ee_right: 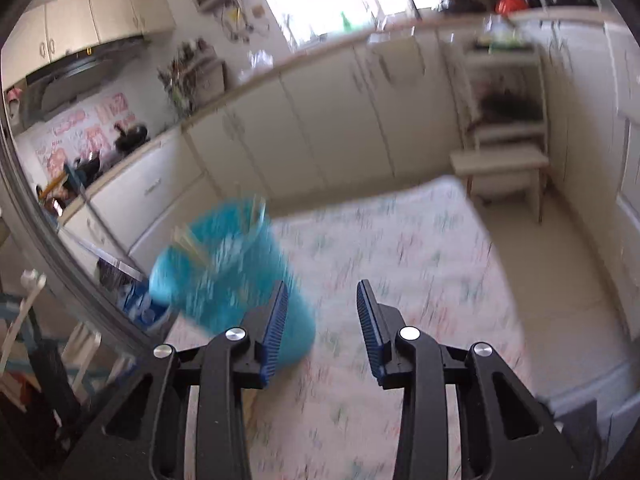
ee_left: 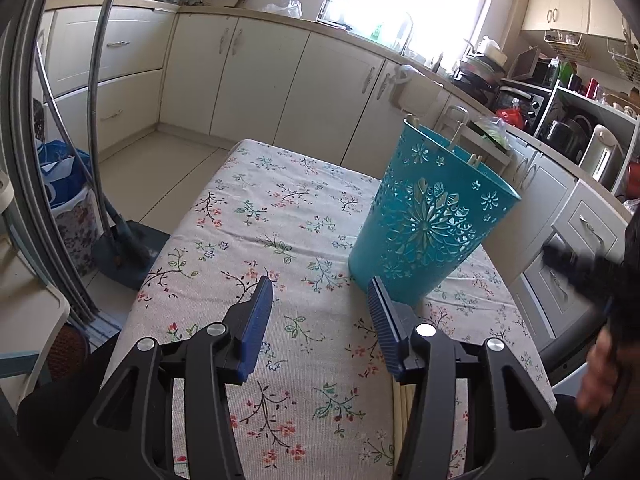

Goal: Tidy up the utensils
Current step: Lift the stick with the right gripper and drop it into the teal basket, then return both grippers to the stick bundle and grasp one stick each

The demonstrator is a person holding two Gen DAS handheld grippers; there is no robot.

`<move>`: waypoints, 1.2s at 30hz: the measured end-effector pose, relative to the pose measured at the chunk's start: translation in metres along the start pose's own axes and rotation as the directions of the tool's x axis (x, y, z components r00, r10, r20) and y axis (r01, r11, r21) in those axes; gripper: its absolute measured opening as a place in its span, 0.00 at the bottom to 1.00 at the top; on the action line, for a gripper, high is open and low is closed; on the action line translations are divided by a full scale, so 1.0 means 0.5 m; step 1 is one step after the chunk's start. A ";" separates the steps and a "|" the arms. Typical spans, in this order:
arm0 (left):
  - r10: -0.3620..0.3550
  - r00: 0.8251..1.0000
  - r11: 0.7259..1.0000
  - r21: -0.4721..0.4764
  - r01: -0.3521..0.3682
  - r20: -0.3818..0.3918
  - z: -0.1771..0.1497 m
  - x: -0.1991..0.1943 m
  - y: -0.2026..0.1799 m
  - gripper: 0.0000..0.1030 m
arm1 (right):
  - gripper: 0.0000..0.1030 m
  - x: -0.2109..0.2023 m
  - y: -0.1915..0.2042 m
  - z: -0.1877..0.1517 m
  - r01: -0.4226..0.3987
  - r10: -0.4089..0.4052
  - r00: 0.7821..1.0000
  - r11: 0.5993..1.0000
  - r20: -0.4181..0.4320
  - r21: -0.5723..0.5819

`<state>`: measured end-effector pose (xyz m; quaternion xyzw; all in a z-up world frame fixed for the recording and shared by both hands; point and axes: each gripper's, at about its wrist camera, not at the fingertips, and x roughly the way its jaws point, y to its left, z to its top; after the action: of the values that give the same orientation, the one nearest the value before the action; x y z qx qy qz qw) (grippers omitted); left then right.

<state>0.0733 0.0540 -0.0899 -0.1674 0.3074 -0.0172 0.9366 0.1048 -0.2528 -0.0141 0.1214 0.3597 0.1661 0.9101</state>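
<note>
1. Holding my left claw [ee_left: 320,300] wide apart with nothing between its blue ribbed pads, I keep it low over the desk [ee_left: 256,216], which wears a cream cloth printed with small flowers.
2. My right claw [ee_right: 322,308] is spread wide too, and it grips nothing.
3. A teal plastic basket with cut-out flower patterns [ee_left: 428,216] stands on the cloth, just ahead and to the right of my left claw's right finger.
4. Pale stick ends, chopsticks as far as I can tell [ee_left: 456,136], poke above the basket's far rim.
5. More pale wooden chopsticks [ee_left: 402,404] lie flat on the cloth beneath my left claw's right finger, partly hidden by it.
6. From my right wrist view everything is blurred; the same basket [ee_right: 224,264] sits left of centre, behind my right claw's left finger.
7. Cream kitchen cabinets [ee_left: 256,80] run along the far wall beyond the desk.
</note>
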 end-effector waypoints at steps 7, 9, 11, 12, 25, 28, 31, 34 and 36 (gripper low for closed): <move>0.013 1.000 1.000 0.009 -0.013 -0.021 -0.018 -0.017 -0.005 0.48 | 0.32 0.094 0.112 -0.150 -0.051 0.039 0.977 0.997 -0.210 -0.053; 0.013 1.000 1.000 0.012 -0.013 -0.021 -0.023 -0.030 -0.006 0.50 | 0.32 0.109 0.140 -0.178 -0.030 0.007 0.971 0.995 -0.238 -0.096; 0.014 1.000 1.000 0.011 -0.013 -0.018 -0.024 -0.044 -0.002 0.52 | 0.32 0.102 0.155 -0.190 -0.061 0.034 0.965 0.994 -0.261 -0.096; 0.016 1.000 1.000 0.010 -0.016 -0.014 -0.026 -0.051 0.000 0.52 | 0.32 0.092 0.162 -0.199 -0.071 0.041 0.963 0.992 -0.267 -0.102; 0.013 1.000 1.000 0.001 -0.013 -0.004 -0.034 -0.098 0.012 0.54 | 0.32 0.053 0.196 -0.270 -0.018 -0.040 0.963 0.978 -0.267 -0.209; 0.016 1.000 1.000 -0.003 -0.016 -0.005 -0.035 -0.104 0.014 0.54 | 0.32 0.070 0.210 -0.270 0.014 -0.088 0.959 0.964 -0.269 -0.266; 0.020 1.000 1.000 -0.005 -0.020 -0.003 -0.034 -0.107 0.015 0.55 | 0.32 0.072 0.201 -0.271 0.031 -0.104 0.963 0.959 -0.248 -0.281; 0.021 1.000 1.000 0.000 -0.021 -0.011 -0.035 -0.102 0.015 0.55 | 0.38 0.069 0.178 -0.265 0.032 -0.098 0.964 0.965 -0.245 -0.260; 0.015 1.000 1.000 0.007 -0.015 -0.023 -0.039 -0.095 0.010 0.55 | 0.39 0.068 0.171 -0.260 0.070 -0.136 0.964 0.959 -0.230 -0.275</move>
<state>0.0229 0.0594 -0.0792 -0.1615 0.3192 -0.0130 0.9337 0.0191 -0.1482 -0.0985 -0.0415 0.4506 0.1784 0.8737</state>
